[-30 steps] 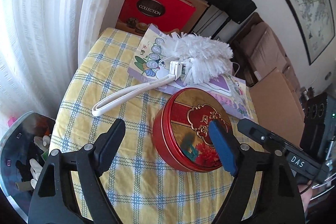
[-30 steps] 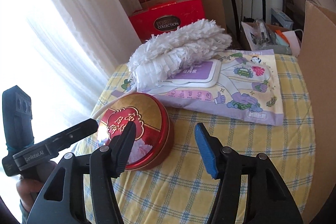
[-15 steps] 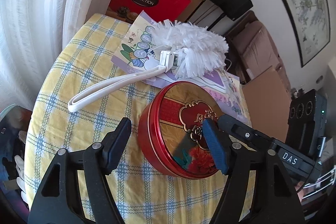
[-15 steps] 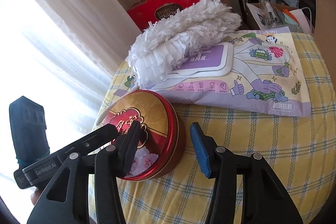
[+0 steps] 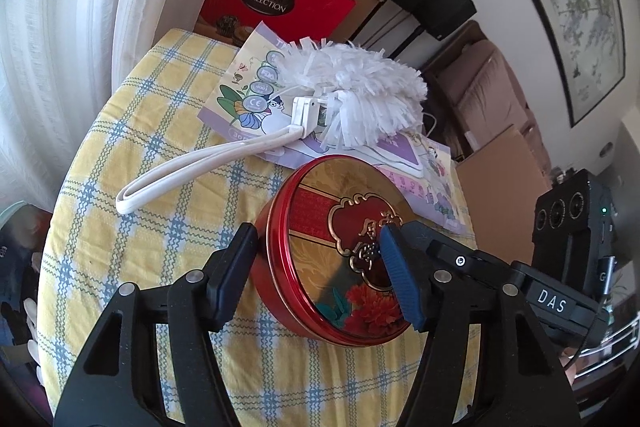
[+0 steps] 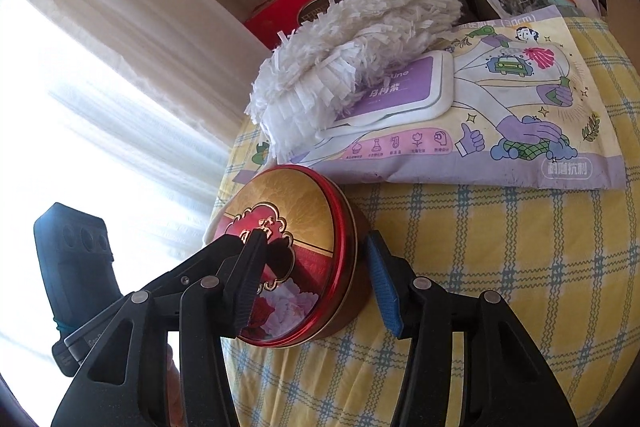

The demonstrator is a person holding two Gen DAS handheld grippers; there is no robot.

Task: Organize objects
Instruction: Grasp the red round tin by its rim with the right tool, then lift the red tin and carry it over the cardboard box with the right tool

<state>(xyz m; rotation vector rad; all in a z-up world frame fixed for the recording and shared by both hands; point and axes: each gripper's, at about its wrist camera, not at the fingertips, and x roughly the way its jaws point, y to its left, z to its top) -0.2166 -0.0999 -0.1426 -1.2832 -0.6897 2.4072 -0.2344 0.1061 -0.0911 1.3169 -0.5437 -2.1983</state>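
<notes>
- Since a sec ago both grippers have dropped closer round the red tin [image 5: 340, 251]; it fills more of each wrist view now, and the L jaws have narrowed.
- L gripper [image 5: 316, 259]: jaws closing w/ the tin between them. Black finger sits just off the tin's left wall, blue pad hangs over the lid near the gold emblem. No pad pressing that I can see, so not gripping yet.
- R gripper [image 6: 316, 275]: partly open, straddling the same tin from the other side. Blue pad is just beside the outer wall, black finger over the lid. Touching or a hair apart – can't tell.
- Tin sits on the yellow checked tablecloth [image 6: 500, 267], near edge of the table, just in front of the purple wipes pack [image 6: 520, 131].
- White duster [image 5: 352, 95] lies on top of that pack, its loop handle trailing over the cloth toward the L side.
- Key relation: tin is dead ahead and below both grippers, right between them. It's round, so no long axis to line up with. My guess: lid comes off or tin gets lifted w/ two hands.
- Both about equally near; L looks better centred on the wall.
</notes>
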